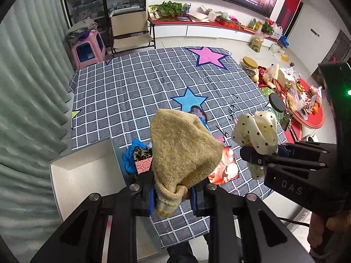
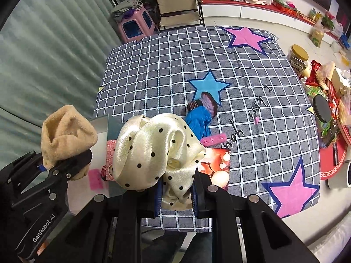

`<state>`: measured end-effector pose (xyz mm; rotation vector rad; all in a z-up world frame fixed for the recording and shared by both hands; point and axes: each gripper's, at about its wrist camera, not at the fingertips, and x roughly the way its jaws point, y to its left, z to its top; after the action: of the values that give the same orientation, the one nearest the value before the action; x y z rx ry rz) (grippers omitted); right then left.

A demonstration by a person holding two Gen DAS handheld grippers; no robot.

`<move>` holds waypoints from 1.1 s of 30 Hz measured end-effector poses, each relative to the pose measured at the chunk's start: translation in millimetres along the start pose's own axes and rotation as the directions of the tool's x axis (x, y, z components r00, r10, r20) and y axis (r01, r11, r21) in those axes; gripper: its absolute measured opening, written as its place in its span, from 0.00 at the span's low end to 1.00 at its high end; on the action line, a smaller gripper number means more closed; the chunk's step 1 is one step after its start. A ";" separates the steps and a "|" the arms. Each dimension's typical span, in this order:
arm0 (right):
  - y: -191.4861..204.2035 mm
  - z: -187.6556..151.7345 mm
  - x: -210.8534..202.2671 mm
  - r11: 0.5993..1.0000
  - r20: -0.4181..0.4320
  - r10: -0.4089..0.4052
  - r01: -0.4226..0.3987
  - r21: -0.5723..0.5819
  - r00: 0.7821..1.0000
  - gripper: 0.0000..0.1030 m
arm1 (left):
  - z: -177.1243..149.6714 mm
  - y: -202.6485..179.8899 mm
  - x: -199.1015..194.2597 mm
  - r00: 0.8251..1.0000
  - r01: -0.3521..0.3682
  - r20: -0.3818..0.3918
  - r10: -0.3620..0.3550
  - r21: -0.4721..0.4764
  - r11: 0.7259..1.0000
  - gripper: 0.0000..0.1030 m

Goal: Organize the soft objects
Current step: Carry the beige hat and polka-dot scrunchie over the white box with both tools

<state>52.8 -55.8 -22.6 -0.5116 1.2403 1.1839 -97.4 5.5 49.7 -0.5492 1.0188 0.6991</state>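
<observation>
My left gripper [image 1: 173, 194] is shut on a tan knitted cloth [image 1: 182, 144], which bunches up above the jaws, held off the grid-patterned mat [image 1: 131, 92]. In the right wrist view that same tan cloth [image 2: 65, 131] and left gripper [image 2: 65, 164] show at the left. My right gripper [image 2: 176, 195] is shut on a cream satin cloth with black dots [image 2: 153, 151], also lifted. From the left wrist view this dotted cloth [image 1: 256, 131] hangs in the right gripper [image 1: 261, 156] at the right. A white box [image 1: 87, 175] lies open under the left gripper.
On the mat lie blue fabric [image 2: 197, 120], a knitted purple slipper [image 2: 207, 102], a pink strip [image 2: 214, 139], a leopard-print piece [image 1: 142, 152] and picture cards [image 2: 217, 168]. A low red table [image 1: 307, 109] crowded with goods stands at the right. Pink stool [image 1: 87, 48] and folding chair [image 1: 129, 30] stand behind.
</observation>
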 end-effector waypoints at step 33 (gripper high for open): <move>98.9 -13.8 19.4 0.984 -0.049 0.013 -0.022 -0.177 0.999 0.21 | -51.9 83.6 -20.4 0.999 -0.050 0.007 0.052 -0.175 0.983 0.25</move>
<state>-43.4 -23.2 -16.9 -0.6651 1.1871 1.3111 -196.3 19.0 38.3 -0.6720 0.9686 0.8412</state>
